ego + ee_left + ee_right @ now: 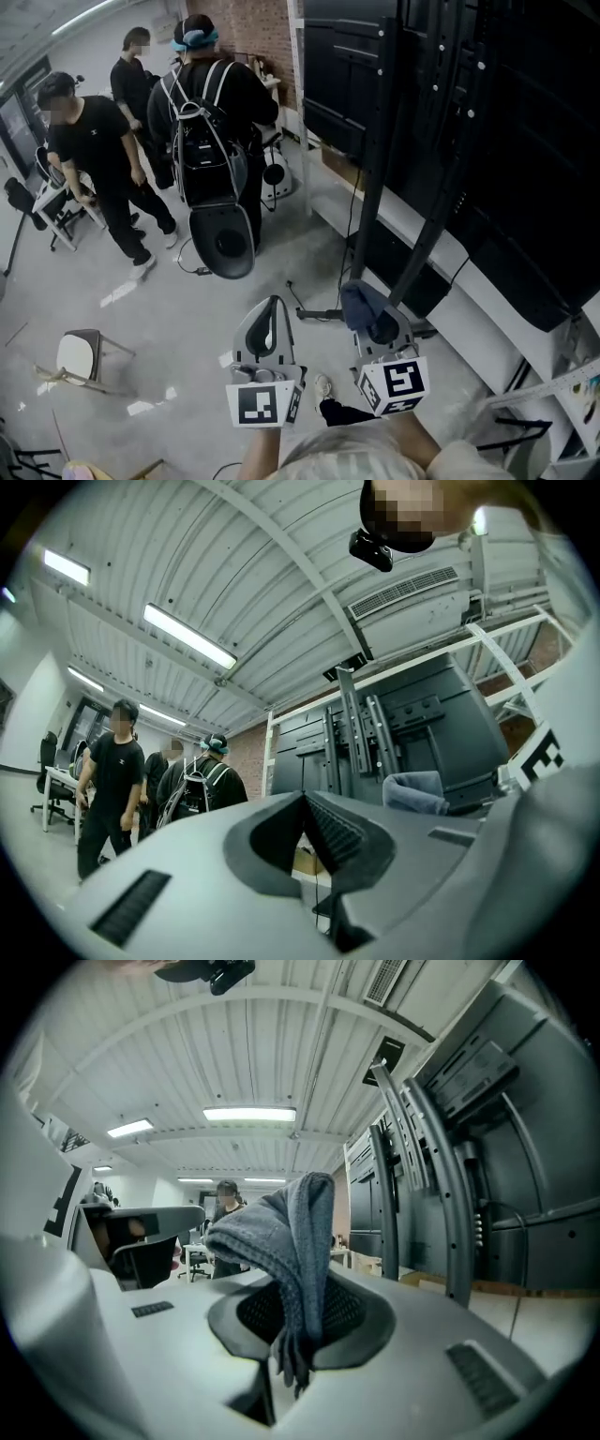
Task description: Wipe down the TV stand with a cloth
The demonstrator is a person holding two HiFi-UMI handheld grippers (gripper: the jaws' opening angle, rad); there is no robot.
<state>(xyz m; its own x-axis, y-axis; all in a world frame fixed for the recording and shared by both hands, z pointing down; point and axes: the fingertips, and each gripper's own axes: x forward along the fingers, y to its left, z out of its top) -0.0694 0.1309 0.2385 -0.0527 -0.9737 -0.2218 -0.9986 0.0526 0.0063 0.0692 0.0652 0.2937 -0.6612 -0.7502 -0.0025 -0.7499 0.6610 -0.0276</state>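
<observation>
Head view first: the right gripper (380,330) carries the grey cloth (362,302) and points at the foot of the black stand (374,159). The cloth is near the uprights but not on them, so I read this as the approach, with no wiping begun. The left gripper (270,314) hangs just beside it over bare floor (187,309). The next move, I'd say, is to press the cloth flat against an upright or the base leg and drag it along. There is good room on the left, where the people (122,131) and a chair (80,354) stand well apart. On the right the screen (525,141) and a white ledge (459,314) crowd in, and a cable (352,220) trails by the base, a likely snag. Left gripper view: jaws shut together with nothing between them, and the cloth shows off to the right, in front of the stand. Right gripper view: jaws clamped on the cloth, a fold standing up over them. The uprights rise close on the right, with open room ahead and to the left.
</observation>
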